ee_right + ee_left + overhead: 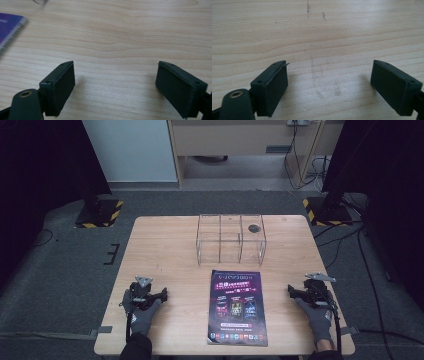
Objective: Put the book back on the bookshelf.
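Purple magazine (236,306) lies flat on the wooden table (165,245) between both grippers, untouched. Left gripper (162,295) and right gripper (291,291) rest spread wide, empty. Clear acrylic organizer (230,239) sits behind the magazine.

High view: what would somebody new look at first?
Probably the purple magazine, lying flat near the front edge of the wooden table, midway between the two gloved hands. Behind it stands a clear plastic organizer box with a small dark round thing in its right compartment. The left gripper and right gripper rest open at either side.
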`<state>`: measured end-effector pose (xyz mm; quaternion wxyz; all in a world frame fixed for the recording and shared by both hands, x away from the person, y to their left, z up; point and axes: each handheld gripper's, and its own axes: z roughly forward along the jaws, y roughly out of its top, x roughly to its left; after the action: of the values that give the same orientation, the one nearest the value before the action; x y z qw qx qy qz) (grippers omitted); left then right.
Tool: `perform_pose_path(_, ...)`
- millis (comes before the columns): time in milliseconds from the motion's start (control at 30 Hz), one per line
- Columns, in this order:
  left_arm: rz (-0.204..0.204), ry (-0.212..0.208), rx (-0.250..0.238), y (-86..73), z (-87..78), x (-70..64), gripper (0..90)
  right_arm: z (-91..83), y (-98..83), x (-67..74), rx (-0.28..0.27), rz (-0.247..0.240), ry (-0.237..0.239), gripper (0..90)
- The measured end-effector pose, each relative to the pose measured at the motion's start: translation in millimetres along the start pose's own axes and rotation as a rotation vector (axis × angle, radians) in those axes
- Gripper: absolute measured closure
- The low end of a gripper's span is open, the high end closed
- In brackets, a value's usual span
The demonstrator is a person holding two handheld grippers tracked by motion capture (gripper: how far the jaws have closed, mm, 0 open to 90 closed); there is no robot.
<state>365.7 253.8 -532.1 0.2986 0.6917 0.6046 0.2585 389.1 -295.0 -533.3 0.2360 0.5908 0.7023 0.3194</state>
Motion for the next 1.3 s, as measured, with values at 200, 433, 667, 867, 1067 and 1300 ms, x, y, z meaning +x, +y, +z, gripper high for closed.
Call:
perform_pose_path(200,0.001,-0.032,-0.033,1.3,-8.1,-7.7,17.7,-9.0,3.6,4.9,-0.048,-0.014,0.032,14.7)
perform_pose_path(433,-0.014,-0.106,-0.074,4.8,-18.3,-20.5,20.7,-20.5,6.5,8.2,-0.084,-0.007,0.073,13.5)
perform_pose_path(667,-0.005,-0.160,-0.102,7.6,-25.5,-37.3,24.1,-31.3,8.5,13.3,-0.114,-0.003,0.123,13.8)
perform_pose_path(867,0.020,-0.202,-0.109,7.6,-30.5,-53.3,26.5,-35.0,9.6,22.3,-0.137,-0.035,0.130,13.5)
perform_pose_path(1067,0.033,-0.251,-0.118,8.9,-34.3,-67.5,27.5,-36.1,10.8,31.8,-0.141,-0.050,0.146,13.7)
perform_pose_path(1300,0.053,-0.296,-0.111,8.7,-34.2,-84.9,27.6,-38.4,11.3,42.8,-0.144,-0.072,0.158,13.7)
